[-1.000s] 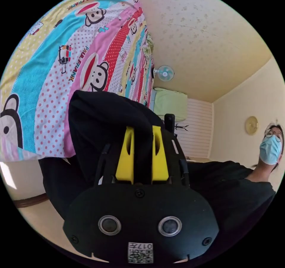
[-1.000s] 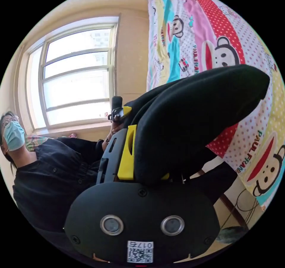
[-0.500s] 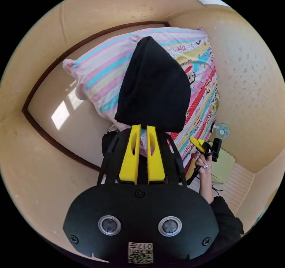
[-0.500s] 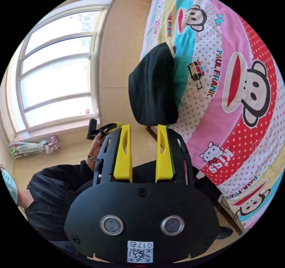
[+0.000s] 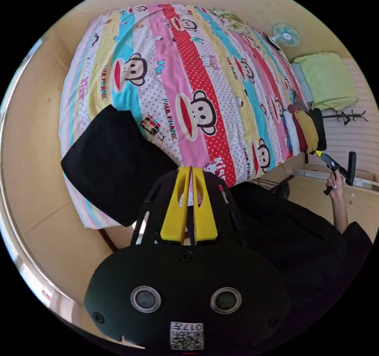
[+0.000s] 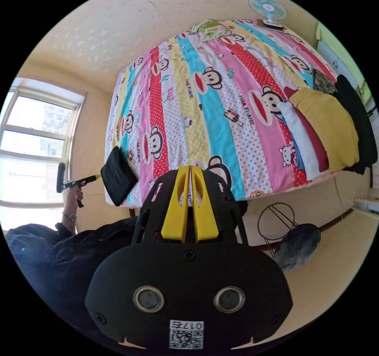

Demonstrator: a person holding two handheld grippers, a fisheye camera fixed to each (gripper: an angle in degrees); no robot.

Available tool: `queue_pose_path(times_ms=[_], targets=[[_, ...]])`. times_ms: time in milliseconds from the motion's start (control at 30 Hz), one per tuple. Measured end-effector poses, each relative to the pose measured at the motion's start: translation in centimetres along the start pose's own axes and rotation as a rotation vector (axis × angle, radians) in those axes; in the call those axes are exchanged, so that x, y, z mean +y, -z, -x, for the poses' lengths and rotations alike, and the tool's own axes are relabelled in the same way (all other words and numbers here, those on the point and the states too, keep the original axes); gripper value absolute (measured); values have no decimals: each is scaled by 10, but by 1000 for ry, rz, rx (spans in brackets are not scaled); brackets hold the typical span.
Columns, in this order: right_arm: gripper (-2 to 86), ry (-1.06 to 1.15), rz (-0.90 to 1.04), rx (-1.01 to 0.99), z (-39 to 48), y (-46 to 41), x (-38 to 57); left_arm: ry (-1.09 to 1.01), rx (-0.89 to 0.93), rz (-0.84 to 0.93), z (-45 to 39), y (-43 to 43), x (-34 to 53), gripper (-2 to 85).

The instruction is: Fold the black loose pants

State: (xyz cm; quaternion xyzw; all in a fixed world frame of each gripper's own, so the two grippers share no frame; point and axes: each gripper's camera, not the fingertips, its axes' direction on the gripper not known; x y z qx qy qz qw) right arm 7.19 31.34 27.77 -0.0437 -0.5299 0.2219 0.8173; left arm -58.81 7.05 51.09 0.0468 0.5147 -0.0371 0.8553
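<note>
Holding nothing, both hand-held grippers are closed: left hand-held gripper (image 5: 191,170), right hand-held gripper (image 6: 190,169). One folded pair of black loose pants (image 5: 112,162) sits at the bed (image 5: 221,95) corner, left of frame, overhanging (it could slide off). Farther along lies one row of folded clothes (image 6: 323,131).

Striped cartoon bedsheet (image 6: 221,95) covered bed; folded clothes stack (image 6: 323,135) lay at its edge; fan (image 6: 267,8) stood beyond; window (image 6: 27,143) lit wall.
</note>
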Motion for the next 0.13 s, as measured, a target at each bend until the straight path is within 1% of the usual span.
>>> queue_pose_path(times_ms=[67, 133], targets=[[12, -82, -29, 7, -35, 20, 16, -153, 3, 41, -74, -23, -34, 22], [17, -137, -24, 2, -64, 25, 28, -208, 16, 83, -122, -50, -50, 44]])
